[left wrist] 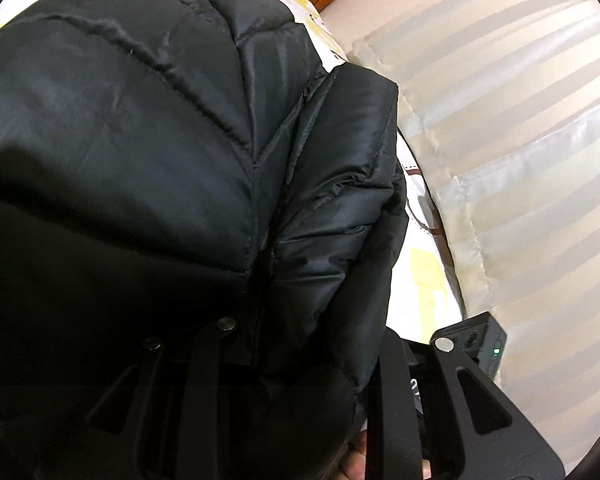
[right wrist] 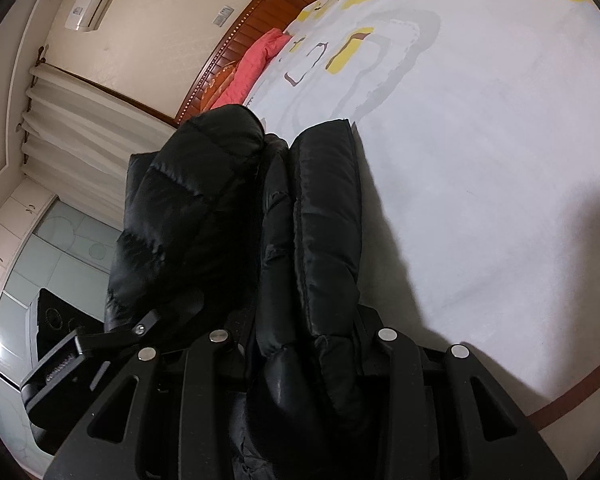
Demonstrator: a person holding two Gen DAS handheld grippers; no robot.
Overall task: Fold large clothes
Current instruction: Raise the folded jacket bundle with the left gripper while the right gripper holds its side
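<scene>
Both tools, left [left wrist: 300,380] and right [right wrist: 300,360], clamp the black puffer jacket [left wrist: 140,140].

free: bare bed sheet [right wrist: 480,200] right of the black puffer jacket [right wrist: 324,220] | blocked: jacket bulk fills left view | edge: striped duvet [left wrist: 520,140] beside the bed

Even indoor light; black jacket [left wrist: 140,140] underexposed, hard shadow on bedsheet [right wrist: 480,160]; fisheye edges bent, vignetted.

no readable text, labels, brands, numbers or signs in either view
</scene>
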